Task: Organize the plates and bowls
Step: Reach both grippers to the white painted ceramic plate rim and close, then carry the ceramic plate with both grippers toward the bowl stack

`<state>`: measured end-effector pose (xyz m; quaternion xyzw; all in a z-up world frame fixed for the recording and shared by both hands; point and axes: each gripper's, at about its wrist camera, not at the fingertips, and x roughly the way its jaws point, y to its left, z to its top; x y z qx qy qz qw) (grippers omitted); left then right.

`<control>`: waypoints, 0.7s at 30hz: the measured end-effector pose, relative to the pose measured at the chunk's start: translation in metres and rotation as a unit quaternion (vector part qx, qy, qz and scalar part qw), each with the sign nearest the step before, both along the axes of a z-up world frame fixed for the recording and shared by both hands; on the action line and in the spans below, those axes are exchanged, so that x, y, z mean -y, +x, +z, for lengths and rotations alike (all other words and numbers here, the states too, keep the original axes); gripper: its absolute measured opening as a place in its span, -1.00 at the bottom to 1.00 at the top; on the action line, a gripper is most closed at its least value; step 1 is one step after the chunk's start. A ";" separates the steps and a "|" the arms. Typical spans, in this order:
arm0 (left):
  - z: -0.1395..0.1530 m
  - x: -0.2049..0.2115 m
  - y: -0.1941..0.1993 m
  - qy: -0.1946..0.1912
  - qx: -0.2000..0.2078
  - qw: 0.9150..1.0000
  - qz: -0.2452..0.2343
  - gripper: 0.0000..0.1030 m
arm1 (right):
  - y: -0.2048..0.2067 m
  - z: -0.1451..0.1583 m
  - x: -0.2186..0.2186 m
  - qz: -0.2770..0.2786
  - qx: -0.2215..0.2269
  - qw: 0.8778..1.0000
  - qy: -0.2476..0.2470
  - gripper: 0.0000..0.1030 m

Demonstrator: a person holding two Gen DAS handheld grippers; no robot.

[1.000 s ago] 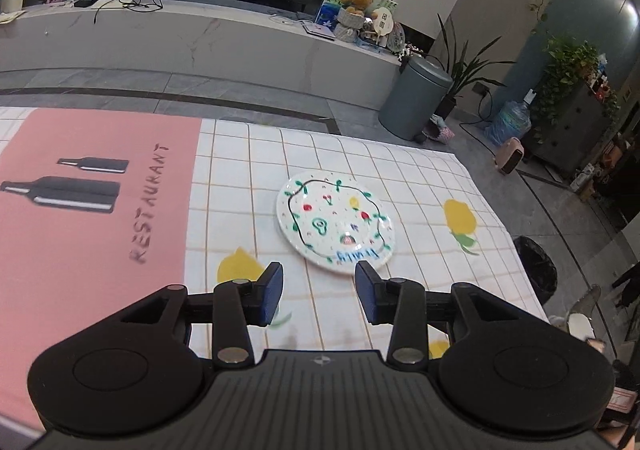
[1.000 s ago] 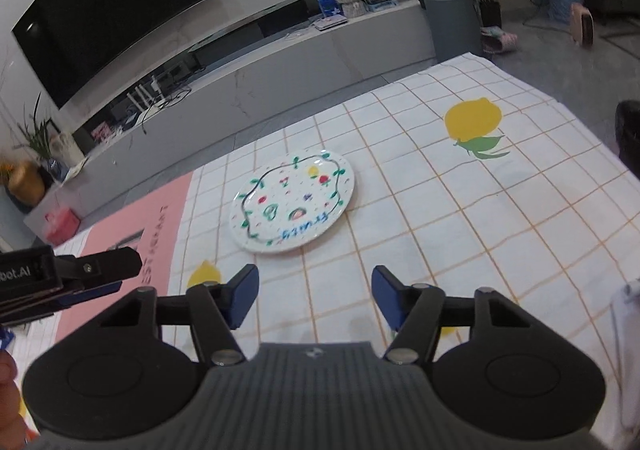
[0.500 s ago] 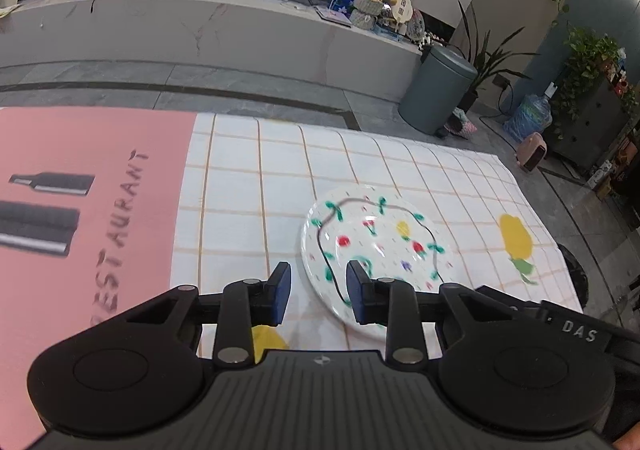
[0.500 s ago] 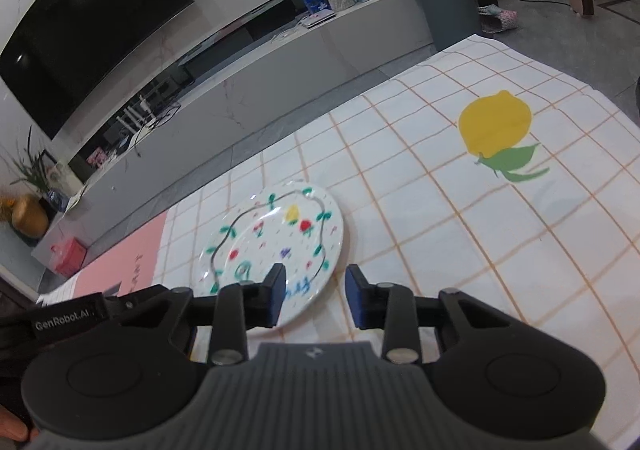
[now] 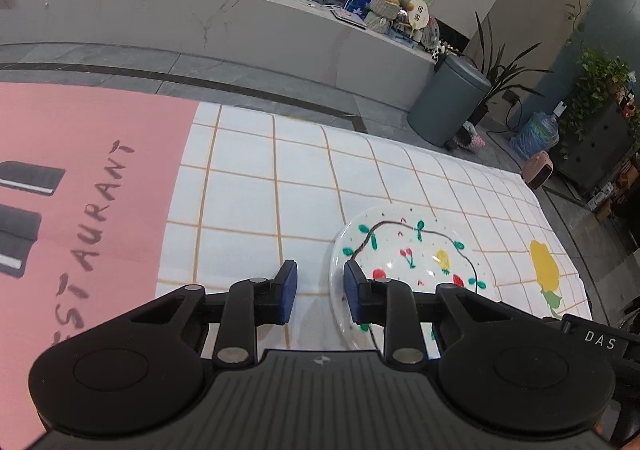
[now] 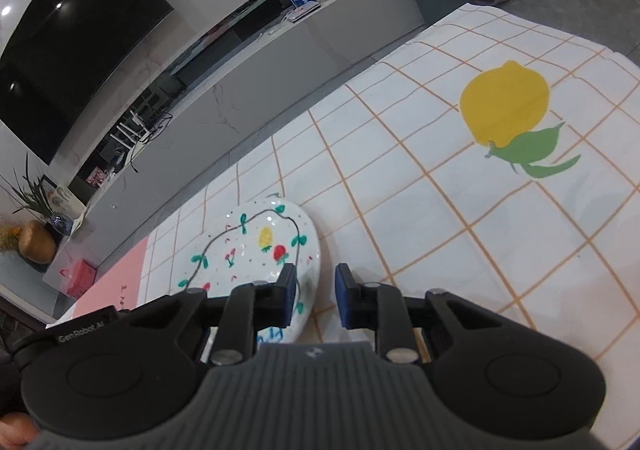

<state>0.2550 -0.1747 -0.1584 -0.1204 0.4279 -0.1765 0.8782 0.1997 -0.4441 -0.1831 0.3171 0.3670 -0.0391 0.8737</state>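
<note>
A white plate [image 5: 420, 250] painted with a vine, cherries and a lemon lies flat on the checked tablecloth. My left gripper [image 5: 320, 288] is low at its left side; the jaws are closing, and the plate's left rim sits in the gap beside the right blue pad [image 5: 354, 292], with no pad pressing on it. In the right wrist view the same plate [image 6: 248, 246] lies to the left. My right gripper [image 6: 316, 292] is closing too, its left pad [image 6: 289, 292] over the plate and the right rim in the gap, not pinched. No bowl is in view.
The white cloth with lemon prints [image 6: 504, 106] covers the table beside a pink restaurant mat [image 5: 80, 170]. Beyond the far table edge are floor, a grey bin [image 5: 448, 106] and a long low cabinet [image 5: 200, 10]. Each gripper's body shows at the other view's lower corner.
Both grippers have come down and in toward the plate from opposite sides. Their jaws have narrowed, and the plate's rims now sit between the fingers.
</note>
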 end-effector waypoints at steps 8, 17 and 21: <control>0.001 0.018 -0.003 0.026 0.023 0.999 -0.030 -0.68 | 0.002 -0.004 -0.002 -0.010 0.004 1.000 0.004 -0.84; 0.008 0.022 -0.007 0.047 0.018 0.998 -0.022 -0.69 | 0.002 -0.002 -0.001 -0.016 -0.013 1.000 0.020 -0.85; 0.016 0.018 -0.011 0.045 0.017 0.999 -0.022 -0.69 | -0.004 0.000 -0.001 -0.016 -0.021 0.999 0.034 -0.85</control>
